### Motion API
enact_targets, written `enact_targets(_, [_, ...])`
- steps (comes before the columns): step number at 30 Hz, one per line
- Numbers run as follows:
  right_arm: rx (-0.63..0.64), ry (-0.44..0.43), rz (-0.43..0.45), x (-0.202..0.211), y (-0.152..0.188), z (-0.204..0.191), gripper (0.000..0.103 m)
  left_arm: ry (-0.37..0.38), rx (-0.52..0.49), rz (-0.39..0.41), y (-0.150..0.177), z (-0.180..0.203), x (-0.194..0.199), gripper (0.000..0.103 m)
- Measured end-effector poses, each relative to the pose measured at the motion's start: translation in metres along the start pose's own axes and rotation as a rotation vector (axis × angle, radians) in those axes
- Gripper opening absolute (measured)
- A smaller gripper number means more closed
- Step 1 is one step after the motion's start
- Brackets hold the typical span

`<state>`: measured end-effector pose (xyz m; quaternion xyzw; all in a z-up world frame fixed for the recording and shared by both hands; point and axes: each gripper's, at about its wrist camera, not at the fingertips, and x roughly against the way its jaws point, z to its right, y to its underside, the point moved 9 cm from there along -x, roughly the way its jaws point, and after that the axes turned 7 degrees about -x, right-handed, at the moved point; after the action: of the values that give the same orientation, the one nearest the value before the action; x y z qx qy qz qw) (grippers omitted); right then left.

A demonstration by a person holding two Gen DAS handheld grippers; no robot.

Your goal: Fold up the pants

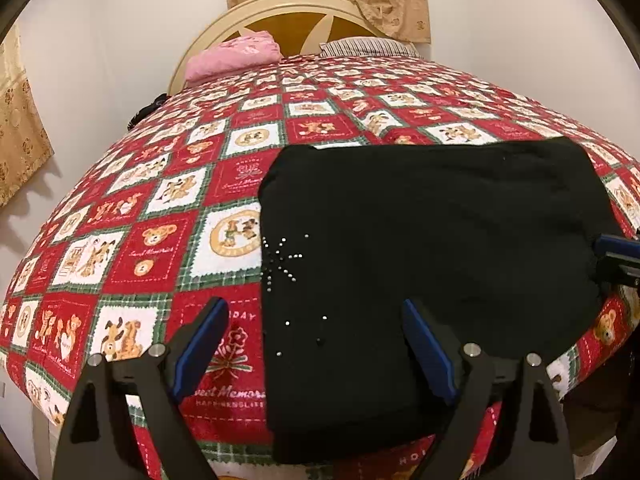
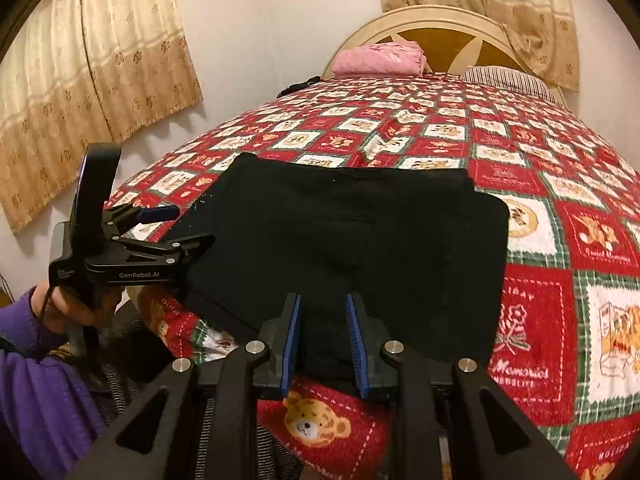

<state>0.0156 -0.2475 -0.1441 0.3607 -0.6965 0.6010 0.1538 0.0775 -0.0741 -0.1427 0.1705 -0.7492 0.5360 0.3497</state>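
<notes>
Now the folded black pants lie on the bed; left gripper fingers stand wide apart, right gripper fingers are narrowly apart, clamping nothing.

Pants: black, folded into a flat, roughly rectangular bundle, lying on the red teddy-bear bedspread near the bed's near edge. Small silvery studs scattered in a starburst pattern on one side panel, close to the fold's left edge in the left wrist view. Near edge of the bundle hangs slightly over the bed's edge. Surface smooth, few wrinkles; far edge straight, corners rounded.
</notes>
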Motion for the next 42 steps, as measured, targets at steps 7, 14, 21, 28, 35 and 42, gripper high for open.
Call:
enact_targets(7, [-0.014, 0.008, -0.003, 0.004, 0.002, 0.005, 0.024, 0.067, 0.028, -0.022, 0.002, -0.008, 0.009, 0.09])
enact_targets(14, [-0.024, 0.007, -0.002, 0.006, 0.003, 0.007, 0.024, 0.085, 0.095, -0.022, -0.026, -0.045, 0.006, 0.094])
enact_targets(21, [-0.045, -0.012, -0.001, 0.008, 0.004, 0.01, 0.024, 0.076, 0.157, -0.113, -0.045, -0.066, -0.049, 0.094])
enact_targets(28, [-0.07, -0.03, 0.001, 0.007, 0.004, 0.014, 0.023, 0.059, 0.193, -0.183, -0.048, -0.07, -0.079, 0.095])
enact_targets(35, [-0.005, -0.047, 0.034, 0.016, -0.006, -0.025, 0.026, 0.198, 0.214, -0.194, -0.048, -0.075, -0.067, 0.094])
enact_targets(42, [0.289, -0.182, 0.007, -0.018, -0.01, -0.15, 0.026, 0.354, 0.181, -0.207, -0.049, -0.058, -0.058, 0.094])
